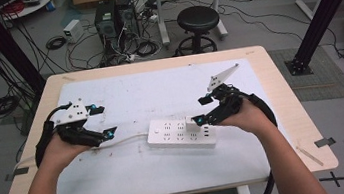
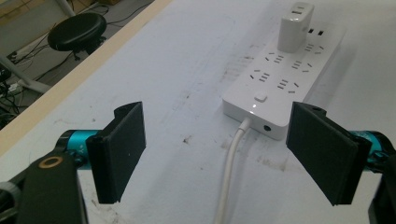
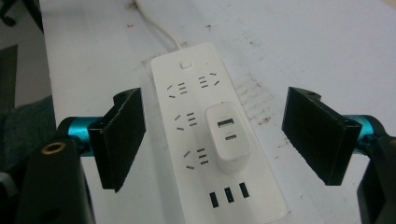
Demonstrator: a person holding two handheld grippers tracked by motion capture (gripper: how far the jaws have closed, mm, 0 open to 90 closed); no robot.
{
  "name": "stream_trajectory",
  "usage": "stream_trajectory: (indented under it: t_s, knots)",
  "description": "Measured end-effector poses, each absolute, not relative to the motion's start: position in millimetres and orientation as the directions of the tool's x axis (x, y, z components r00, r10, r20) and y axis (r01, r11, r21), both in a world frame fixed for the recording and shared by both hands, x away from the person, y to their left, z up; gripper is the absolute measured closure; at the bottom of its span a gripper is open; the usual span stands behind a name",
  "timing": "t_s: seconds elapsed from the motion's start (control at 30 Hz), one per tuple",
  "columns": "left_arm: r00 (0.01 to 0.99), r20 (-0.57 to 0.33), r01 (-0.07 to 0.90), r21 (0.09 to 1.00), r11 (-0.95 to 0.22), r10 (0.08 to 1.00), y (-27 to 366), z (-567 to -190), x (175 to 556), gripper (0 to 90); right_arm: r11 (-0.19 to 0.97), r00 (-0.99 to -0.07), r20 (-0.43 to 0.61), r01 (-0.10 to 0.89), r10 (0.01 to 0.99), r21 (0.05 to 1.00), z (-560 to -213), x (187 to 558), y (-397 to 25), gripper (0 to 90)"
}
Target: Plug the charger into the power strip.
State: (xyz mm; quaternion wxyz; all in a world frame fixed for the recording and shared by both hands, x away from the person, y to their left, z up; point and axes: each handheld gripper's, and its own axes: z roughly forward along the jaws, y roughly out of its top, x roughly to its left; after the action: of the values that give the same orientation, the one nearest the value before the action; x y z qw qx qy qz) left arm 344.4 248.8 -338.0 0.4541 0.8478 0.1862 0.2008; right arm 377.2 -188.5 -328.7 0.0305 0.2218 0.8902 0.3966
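On the white mat [image 1: 134, 172] covering the wooden table [image 1: 294, 121], one power strip [image 1: 181, 134] lies near the middle, with one white charger [image 1: 197, 122] plugged into it and one white cord [image 1: 125, 140] running out of its left end. At the left, the left gripper [image 1: 102, 121] is held in the person's left hand [image 1: 58, 151], its jaws spread wide and empty, pointing toward the cord end of the strip and well apart from it. The strip is a flat white block with rounded corners. In the right gripper view it shows one square button [image 3: 186, 64] by the cord end, two rows of sockets and three small USB slots [image 3: 229, 195] at the other end. The charger, standing upright on the sockets nearest the USB slots, has two ports on its top face. At the right, the right gripper [image 1: 203, 110] is held in the right hand [image 1: 248, 117]; its jaws are also wide apart and grip nothing, hovering just over the charger end of the strip. One black round stool [image 1: 198, 20] stands on the floor beyond the table.
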Motion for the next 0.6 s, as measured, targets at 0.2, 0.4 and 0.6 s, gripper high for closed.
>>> stream_trajectory:
  t_s: [0.2, 0.4, 0.6]
  knots:
    - [0.85, 0.161, 0.133, 0.855, -0.501, 0.502, 247.7, -339.4, 346.3, 19.9, 0.544, -0.894, 0.135, 0.373, 0.427, 0.752, -332.2, 375.4, -200.0, 21.9]
    - [0.839, 0.162, 0.135, 0.863, -0.487, 0.519, 251.3, -339.5, 348.7, 19.9, 0.526, -0.904, 0.139, 0.355, 0.405, 0.773, -330.9, 375.0, -200.0, 21.9]
    - [0.843, 0.16, 0.134, 0.863, -0.488, 0.514, 250.8, -339.9, 348.6, 19.9, 0.521, -0.907, 0.139, 0.348, 0.399, 0.779, -329.4, 373.1, -200.6, 22.0]
